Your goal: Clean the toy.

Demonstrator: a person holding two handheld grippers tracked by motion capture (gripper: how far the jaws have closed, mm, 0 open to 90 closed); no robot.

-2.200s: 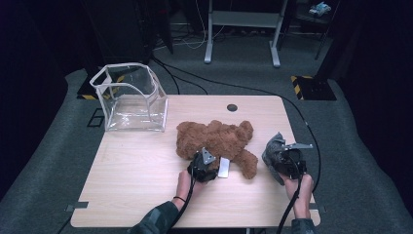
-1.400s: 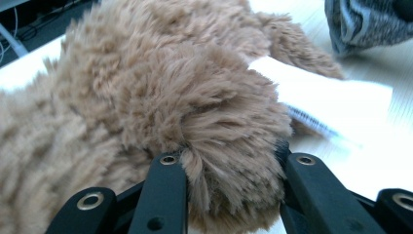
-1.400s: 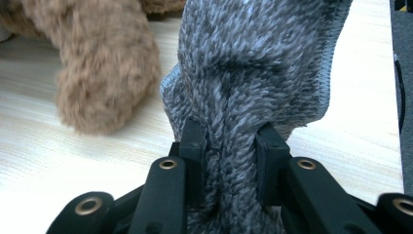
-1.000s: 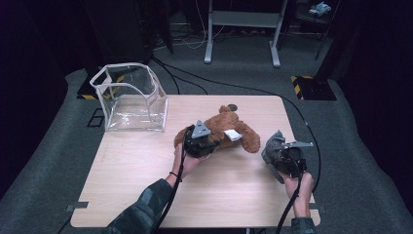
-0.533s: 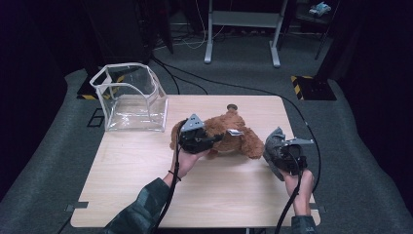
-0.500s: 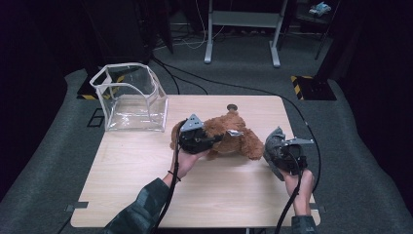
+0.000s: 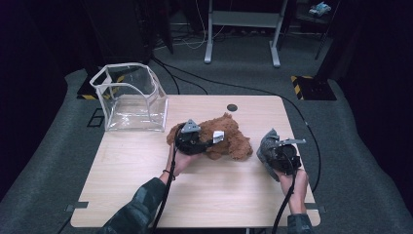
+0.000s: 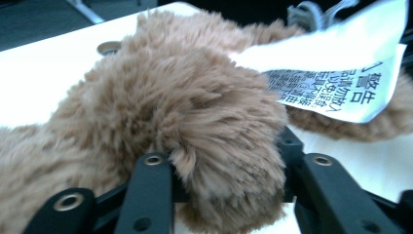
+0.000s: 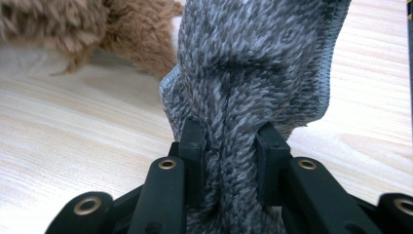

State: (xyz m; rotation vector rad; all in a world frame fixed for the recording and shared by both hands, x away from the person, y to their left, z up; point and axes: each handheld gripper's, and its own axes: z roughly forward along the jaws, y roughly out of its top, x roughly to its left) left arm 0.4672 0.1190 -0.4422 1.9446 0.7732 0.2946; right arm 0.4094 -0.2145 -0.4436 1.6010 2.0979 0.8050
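Observation:
A brown plush bear (image 7: 233, 142) lies on the wooden table (image 7: 219, 195), its white label (image 7: 218, 136) turned up. My left gripper (image 7: 207, 142) comes at it from the left. In the left gripper view a furry limb (image 8: 219, 141) fills the gap between the jaws of that gripper (image 8: 224, 165) and bulges against both. These jaws have just been opening, with the limb still between them. The printed label (image 8: 341, 83) hangs at the upper right. My right gripper (image 7: 270, 152) is shut on a grey knit cloth (image 7: 266, 145), which stands bunched up from between the pads (image 9: 267, 161).
A clear plastic box (image 7: 129, 97) with a white rim stands open at the table's back left corner. A small dark round hole (image 7: 232, 107) sits near the back edge. Cables trail from both grippers over the front edge.
The left gripper lifted the bear off the table, carried it a little left and has now lowered it back onto the surface. The right gripper with the grey cloth stayed put.

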